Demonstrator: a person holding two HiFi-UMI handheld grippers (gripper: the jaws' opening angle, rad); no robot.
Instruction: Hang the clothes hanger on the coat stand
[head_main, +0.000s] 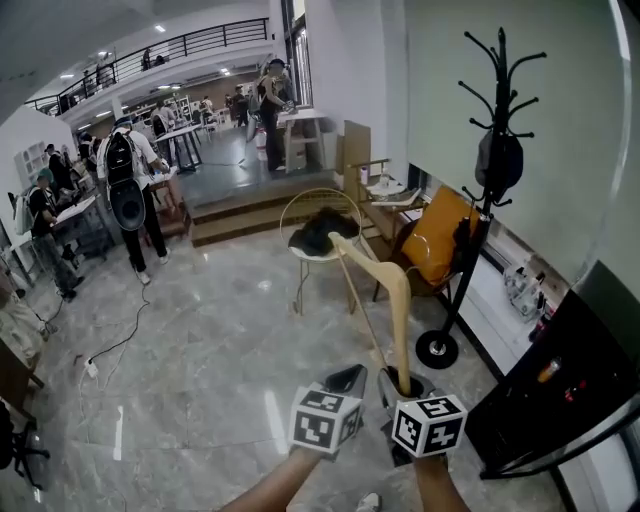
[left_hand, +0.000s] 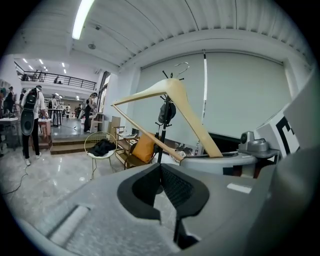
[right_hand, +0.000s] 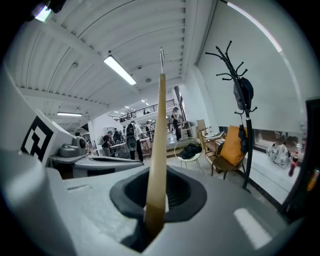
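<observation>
Two white cubes with black square markers face the head view, one on each tool, and their patterns spell no words. The left hand-held gripper (head_main: 348, 378) has its dark pads together at the tips with nothing between them. Just beside it, the right hand-held gripper (head_main: 405, 383) is clamped on the end of one arm of the pale wooden clothes hanger (head_main: 398, 300). The hanger rises up and away from the jaws. Its crossbar slants back down towards the gripper, and its thin metal hook (right_hand: 161, 52) points upward.

Glossy grey marble floor (head_main: 200, 370) spreads below. Further off to the right, clear of the hanger, stands the black coat stand (head_main: 478, 225) on a round base near the white wall. A dark bag (head_main: 498, 160) hangs from one of its curved pegs. Beside the pole is a wooden chair with an orange cushion (head_main: 437, 240), and left of that a round gold wire chair (head_main: 320, 232) with dark cloth heaped on it. Beyond them, low steps lead up to tabletops where several people stand. Any signs there are too small to read.
</observation>
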